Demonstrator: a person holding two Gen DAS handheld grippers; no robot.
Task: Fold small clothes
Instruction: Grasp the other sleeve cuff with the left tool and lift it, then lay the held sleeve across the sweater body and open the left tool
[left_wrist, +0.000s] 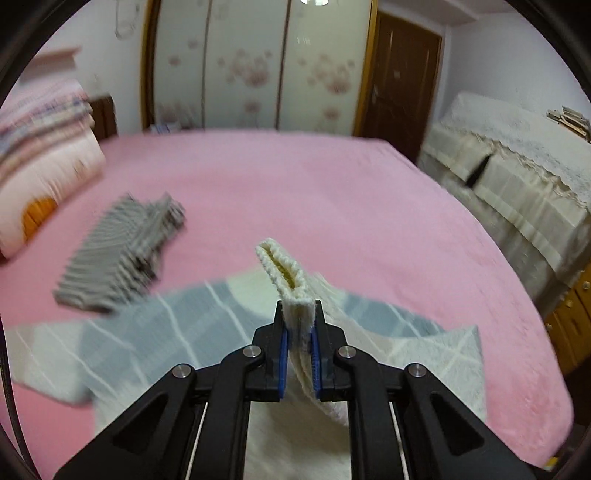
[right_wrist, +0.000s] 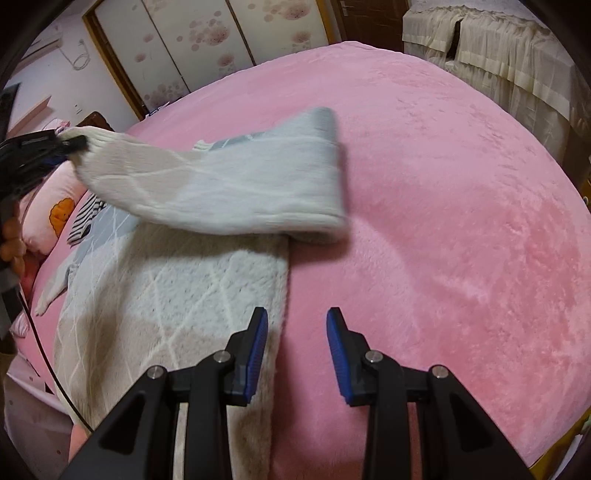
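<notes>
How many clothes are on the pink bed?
2 that I can see. A fluffy white and grey sweater is spread near us, its sleeve cuff pinched in the left gripper. A striped folded garment lies behind it, toward the pillows. More may be hidden.

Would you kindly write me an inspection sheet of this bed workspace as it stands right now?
Surface: pink bedspread, plush, covers the whole bed.
Job's things: cream and grey sweater lies on it; its sleeve is lifted by the ribbed cuff.
Clutter: striped garment beside the sweater; pillow at the bed's edge.
Grippers: left gripper shut on the cuff; right gripper open, empty, over the sweater's edge.
Cables: thin black cable at the left.
Surroundings: floral wardrobe doors, brown door, lace-covered furniture.
</notes>
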